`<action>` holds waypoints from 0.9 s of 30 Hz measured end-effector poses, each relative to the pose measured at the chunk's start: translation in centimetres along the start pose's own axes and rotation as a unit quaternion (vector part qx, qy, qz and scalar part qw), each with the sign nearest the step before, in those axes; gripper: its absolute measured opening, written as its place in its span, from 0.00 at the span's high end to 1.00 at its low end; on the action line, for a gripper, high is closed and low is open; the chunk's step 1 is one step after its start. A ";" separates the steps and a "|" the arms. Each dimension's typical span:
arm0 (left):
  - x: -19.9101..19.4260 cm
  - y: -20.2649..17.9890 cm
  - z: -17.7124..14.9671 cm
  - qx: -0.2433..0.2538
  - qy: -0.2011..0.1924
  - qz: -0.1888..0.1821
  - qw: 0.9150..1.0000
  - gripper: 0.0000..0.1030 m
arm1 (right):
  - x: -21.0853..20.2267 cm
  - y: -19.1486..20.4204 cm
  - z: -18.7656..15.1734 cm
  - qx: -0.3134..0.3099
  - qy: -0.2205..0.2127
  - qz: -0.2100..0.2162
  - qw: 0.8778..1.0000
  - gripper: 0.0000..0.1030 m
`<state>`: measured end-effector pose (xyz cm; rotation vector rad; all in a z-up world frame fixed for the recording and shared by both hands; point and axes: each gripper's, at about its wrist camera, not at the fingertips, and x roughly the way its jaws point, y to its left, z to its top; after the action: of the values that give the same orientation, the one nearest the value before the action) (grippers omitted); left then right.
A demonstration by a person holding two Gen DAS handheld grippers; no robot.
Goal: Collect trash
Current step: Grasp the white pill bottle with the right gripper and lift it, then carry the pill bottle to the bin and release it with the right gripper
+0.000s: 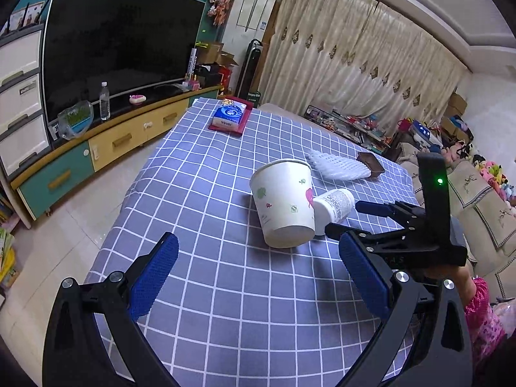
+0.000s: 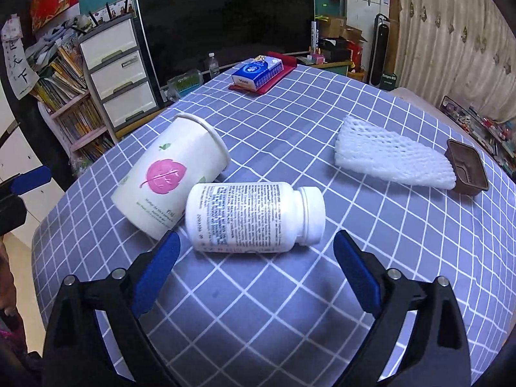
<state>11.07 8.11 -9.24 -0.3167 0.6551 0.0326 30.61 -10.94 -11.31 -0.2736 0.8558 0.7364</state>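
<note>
Lying untouched on the checked tablecloth (image 2: 290,290) are four pieces of trash, so collecting is judged barely starting: paper cup (image 2: 167,180) on its side touching the white bottle (image 2: 245,216), foam netting (image 2: 387,158) and brown tray (image 2: 467,171) far right. Right gripper (image 2: 254,271) is hovering spread just before the bottle; left gripper (image 1: 258,277) is spread near the cup, holding nothing. Far off, a tissue pack (image 2: 256,72) is reading "Vinda"; the bottle's fine print is unreadable.

Both wrist views look down, close, sharing the paper cup (image 1: 283,203) and bottle (image 2: 251,217).
</note>
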 end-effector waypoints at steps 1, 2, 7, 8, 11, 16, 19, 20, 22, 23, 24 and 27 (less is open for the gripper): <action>0.2 -0.1 0.0 0.000 0.001 -0.001 1.000 0.05 | 0.3 -0.1 0.2 0.000 0.002 0.002 1.000 0.11; 0.4 -0.1 0.0 -0.001 0.002 -0.002 1.000 0.05 | 0.5 -0.1 0.4 0.000 0.003 0.005 1.000 0.11; 1.1 -0.1 -0.3 -0.001 0.010 -0.004 1.000 0.05 | 2.0 0.0 1.4 -0.014 0.015 -0.004 1.000 0.11; 1.2 -0.1 -0.3 -0.002 0.011 -0.004 1.000 0.05 | 2.2 0.1 1.5 -0.014 0.018 -0.004 1.000 0.11; 1.1 -0.1 -0.4 -0.002 0.011 -0.004 1.000 0.05 | 2.6 0.0 1.7 -0.010 0.020 0.001 1.000 0.23; 1.3 -0.2 -0.5 -0.001 0.014 -0.005 1.000 0.05 | 1.8 -0.1 1.3 -0.004 0.021 -0.007 1.000 0.23; 1.6 -0.2 -0.5 -0.001 0.016 -0.007 1.000 0.05 | 0.4 -0.1 0.8 -0.002 0.010 -0.017 1.000 0.23; 1.7 -0.3 -0.5 0.000 0.017 -0.008 1.000 0.05 | -0.5 -0.3 0.4 0.003 0.004 -0.016 1.000 0.23; 1.8 -0.6 -0.5 0.003 0.018 -0.008 1.000 0.05 | -1.6 -0.8 -0.2 0.012 -0.004 -0.017 1.000 0.23; 1.8 -0.7 -0.5 0.005 0.019 -0.009 1.000 0.05 | -2.7 -1.4 -0.8 0.021 -0.011 -0.024 0.999 0.23; 1.9 -0.8 -0.5 0.006 0.019 -0.009 1.000 0.05 | -3.3 -1.8 -1.1 0.027 -0.015 -0.028 0.999 0.23; 2.1 -1.1 -0.6 0.007 0.021 -0.011 1.000 0.05 | -6.3 -4.1 -3.1 0.065 -0.030 -0.046 0.996 0.23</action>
<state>12.51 6.78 -10.60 -0.3119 0.6937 0.0010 28.91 -18.51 -8.70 -0.1738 0.8254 0.5983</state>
